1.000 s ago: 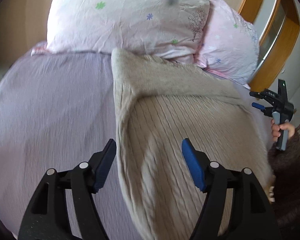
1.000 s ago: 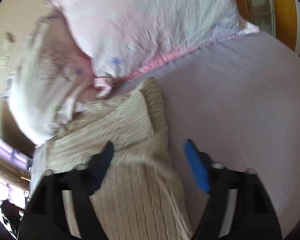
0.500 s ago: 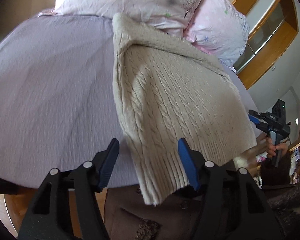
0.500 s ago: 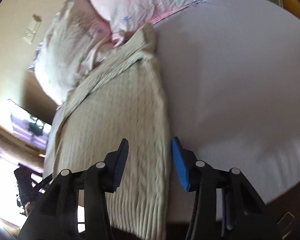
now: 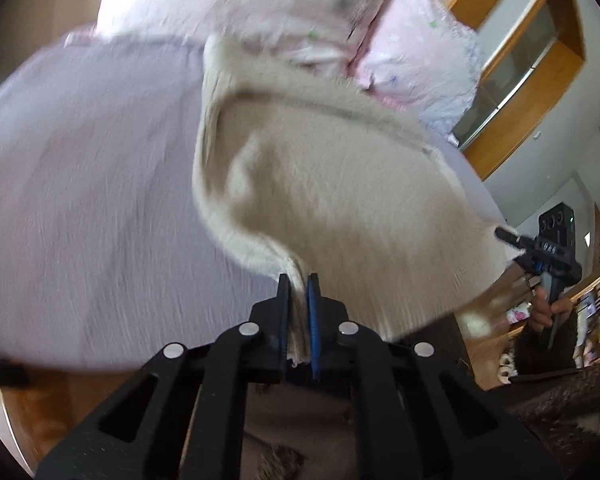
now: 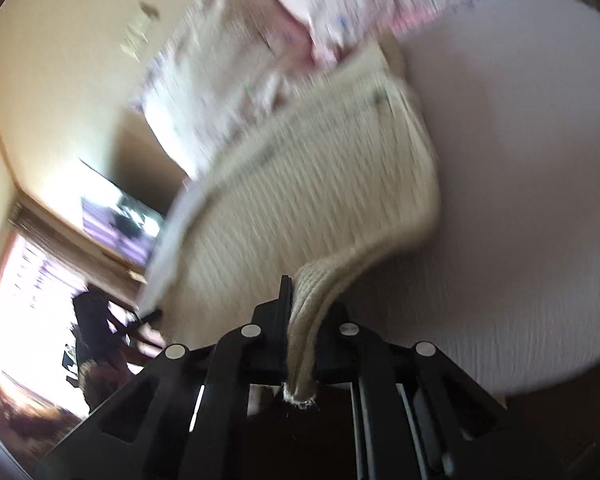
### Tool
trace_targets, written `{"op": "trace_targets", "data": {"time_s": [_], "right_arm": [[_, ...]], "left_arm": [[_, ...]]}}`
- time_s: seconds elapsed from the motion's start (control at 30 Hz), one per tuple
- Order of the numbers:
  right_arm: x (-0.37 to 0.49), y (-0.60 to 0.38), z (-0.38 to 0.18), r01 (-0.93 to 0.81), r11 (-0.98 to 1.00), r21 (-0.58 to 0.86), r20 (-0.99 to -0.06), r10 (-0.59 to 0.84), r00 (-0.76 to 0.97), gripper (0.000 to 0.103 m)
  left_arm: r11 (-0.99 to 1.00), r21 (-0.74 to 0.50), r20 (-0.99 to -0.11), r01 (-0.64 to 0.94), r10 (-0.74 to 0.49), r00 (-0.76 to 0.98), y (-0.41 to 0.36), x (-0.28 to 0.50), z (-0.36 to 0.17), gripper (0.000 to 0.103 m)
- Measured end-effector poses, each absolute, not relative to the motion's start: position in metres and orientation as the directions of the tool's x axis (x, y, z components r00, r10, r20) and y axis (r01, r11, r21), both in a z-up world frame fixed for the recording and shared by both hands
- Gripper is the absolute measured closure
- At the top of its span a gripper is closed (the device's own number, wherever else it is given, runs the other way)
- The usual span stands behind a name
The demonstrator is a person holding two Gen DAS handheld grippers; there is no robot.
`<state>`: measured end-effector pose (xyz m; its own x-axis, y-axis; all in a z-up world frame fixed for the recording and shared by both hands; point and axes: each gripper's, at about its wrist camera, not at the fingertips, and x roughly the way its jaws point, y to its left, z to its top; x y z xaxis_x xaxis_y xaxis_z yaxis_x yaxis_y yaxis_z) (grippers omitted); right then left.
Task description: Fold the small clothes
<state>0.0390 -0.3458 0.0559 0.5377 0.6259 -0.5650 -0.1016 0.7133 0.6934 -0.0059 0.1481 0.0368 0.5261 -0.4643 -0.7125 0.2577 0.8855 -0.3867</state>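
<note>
The beige sweater [image 5: 340,184] is being pinched at its ribbed hem by the left gripper [image 5: 298,288]. Its other corner is being clamped by the right gripper [image 6: 300,292] above the bed [image 5: 80,184] (pillows [image 5: 260,4] behind).

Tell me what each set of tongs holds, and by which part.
Both hold the beige knit sweater by its ribbed bottom hem: the left tongs pinch one hem corner, the right tongs the other.
</note>
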Motion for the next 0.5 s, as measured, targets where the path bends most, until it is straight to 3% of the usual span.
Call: {"op": "trace_targets", "data": {"time_s": [0.13, 0.33, 0.43, 0.5], "right_arm": [[0.075, -0.354, 0.084, -0.157, 0.663, 0.732, -0.444, 0.639, 0.628, 0.095], [0.174, -0.365, 0.091, -0.154, 0.602, 0.783, -0.351, 0.633, 0.69, 0.095], [0.245, -0.364, 0.08, -0.074, 0.607, 0.792, -0.377, 0.581, 0.721, 0.095], [0.292, -0.361, 0.055, 0.048, 0.647, 0.761, -0.474, 0.504, 0.722, 0.094]], "left_arm": [[0.898, -0.333, -0.658, 0.288, -0.44, 0.611, 0.153, 0.025, 0.066, 0.096], [0.924, -0.311, -0.6, 0.221, -0.371, 0.709, 0.166, 0.139, 0.095, 0.096], [0.935, -0.325, -0.611, 0.14, -0.321, 0.724, 0.166, 0.214, 0.086, 0.096], [0.935, -0.344, -0.636, 0.083, -0.297, 0.712, 0.165, 0.262, 0.07, 0.096]]}}
